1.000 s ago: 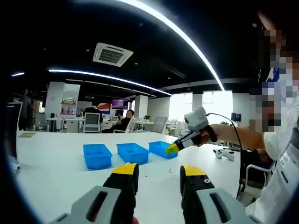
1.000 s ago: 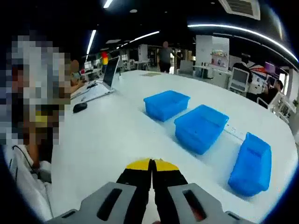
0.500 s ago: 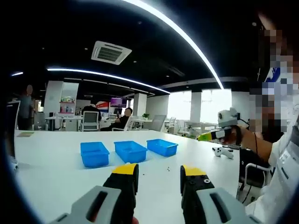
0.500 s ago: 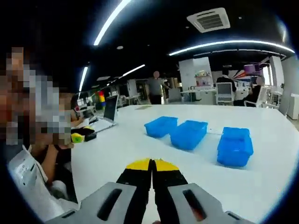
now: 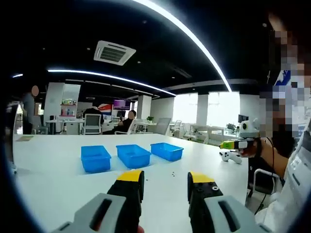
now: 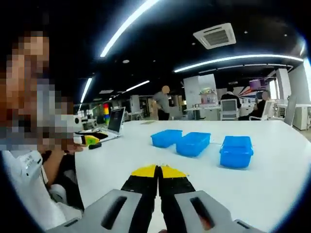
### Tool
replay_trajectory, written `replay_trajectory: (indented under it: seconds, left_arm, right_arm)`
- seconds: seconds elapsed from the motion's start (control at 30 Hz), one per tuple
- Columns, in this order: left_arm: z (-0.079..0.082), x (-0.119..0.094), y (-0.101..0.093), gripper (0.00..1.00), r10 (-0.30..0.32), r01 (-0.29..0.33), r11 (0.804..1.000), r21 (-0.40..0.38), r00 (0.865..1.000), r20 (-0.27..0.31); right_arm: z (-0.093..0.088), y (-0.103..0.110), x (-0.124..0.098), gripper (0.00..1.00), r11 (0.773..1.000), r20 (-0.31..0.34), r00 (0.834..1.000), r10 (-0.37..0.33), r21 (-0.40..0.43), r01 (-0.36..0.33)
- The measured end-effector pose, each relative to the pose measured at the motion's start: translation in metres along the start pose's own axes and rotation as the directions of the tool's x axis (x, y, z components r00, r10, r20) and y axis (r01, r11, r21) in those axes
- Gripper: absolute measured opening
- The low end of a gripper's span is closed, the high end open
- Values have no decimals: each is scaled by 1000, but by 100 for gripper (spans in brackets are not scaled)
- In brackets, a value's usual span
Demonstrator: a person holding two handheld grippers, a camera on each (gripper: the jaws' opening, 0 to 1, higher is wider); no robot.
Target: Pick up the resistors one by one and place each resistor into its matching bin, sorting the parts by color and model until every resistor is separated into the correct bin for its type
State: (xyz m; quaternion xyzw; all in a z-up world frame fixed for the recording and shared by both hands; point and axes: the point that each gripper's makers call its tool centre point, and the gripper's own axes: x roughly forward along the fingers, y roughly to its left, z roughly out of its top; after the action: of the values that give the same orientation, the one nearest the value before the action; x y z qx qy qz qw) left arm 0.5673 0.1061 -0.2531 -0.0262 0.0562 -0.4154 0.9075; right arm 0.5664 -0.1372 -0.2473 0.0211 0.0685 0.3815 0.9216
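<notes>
Three blue bins stand in a row on the white table (image 5: 58, 184): the left bin (image 5: 95, 158), the middle bin (image 5: 133, 155) and the right bin (image 5: 166, 151). A few tiny specks (image 5: 173, 173), too small to identify, lie on the table in front of them. My left gripper (image 5: 165, 177) is open and holds nothing, well short of the bins. My right gripper (image 5: 232, 144) hangs off to the right, held by a hand, away from the table. In the right gripper view its yellow-tipped jaws (image 6: 158, 171) are pressed together, and the bins (image 6: 193, 143) lie ahead.
A white game controller (image 5: 227, 156) lies near the table's right edge. An open laptop (image 6: 115, 121) sits at the far left of the table. The left gripper's yellow tip (image 6: 90, 141) shows beside the person's body. People and office chairs are in the background.
My right gripper has drawn back from over the right bin, off to the side near the person's body, still shut. The left gripper's view has barely shifted.
</notes>
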Motion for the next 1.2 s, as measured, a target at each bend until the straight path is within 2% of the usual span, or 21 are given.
replay_trajectory:
  seconds: [0.17, 0.27, 0.4, 0.53, 0.6, 0.63, 0.73, 0.87, 0.93, 1.0, 1.07, 1.13, 1.2]
  left_arm:
    - [0, 1, -1, 37, -2, 2, 1000, 2, 1000, 0]
    - [0, 0, 0, 37, 0, 0, 1000, 2, 1000, 1]
    - [1, -1, 0, 37, 0, 0, 1000, 4, 1000, 3]
    - [1, -1, 0, 37, 0, 0, 1000, 5, 1000, 3]
    - [2, -1, 1, 37, 1, -1, 1000, 5, 1000, 5]
    - [2, -1, 1, 37, 2, -2, 1000, 5, 1000, 6]
    - [2, -2, 1, 37, 3, -3, 1000, 6, 1000, 8]
    - [2, -3, 1, 37, 3, -4, 1000, 6, 1000, 7]
    - [1, -3, 1, 37, 3, -3, 1000, 6, 1000, 6]
    - [1, -3, 1, 37, 4, -4, 1000, 5, 1000, 6]
    - [2, -3, 3, 37, 6, -6, 1000, 5, 1000, 7]
    - [2, -4, 3, 37, 7, -7, 1000, 4, 1000, 7]
    - [2, -4, 2, 37, 5, -5, 1000, 4, 1000, 7]
  right_arm:
    - [5, -8, 3, 4, 1000, 0, 1000, -10, -4, 10]
    - [12, -19, 9, 4, 999, 7, 999, -41, 10, 41]
    - [21, -42, 19, 4, 996, 9, 996, -91, 21, 91]
    - [21, -67, 34, 4, 990, -19, 990, -139, 22, 139]
    - [20, -80, 42, 4, 986, -34, 986, -164, 13, 164]
    - [20, -96, 49, 4, 982, -53, 981, -189, 14, 190]
    - [23, -125, 63, 4, 973, -73, 971, -229, -5, 230]
    - [23, -157, 80, 4, 959, -87, 955, -284, -15, 284]
    - [18, -165, 88, 4, 955, -106, 949, -296, -24, 295]
    - [15, -182, 99, 4, 944, -125, 936, -328, -22, 328]
    - [15, -191, 109, 4, 946, -136, 937, -322, -18, 323]
    - [10, -179, 108, 4, 942, -138, 932, -334, -19, 335]
    - [11, -190, 119, 4, 941, -143, 930, -338, -27, 338]
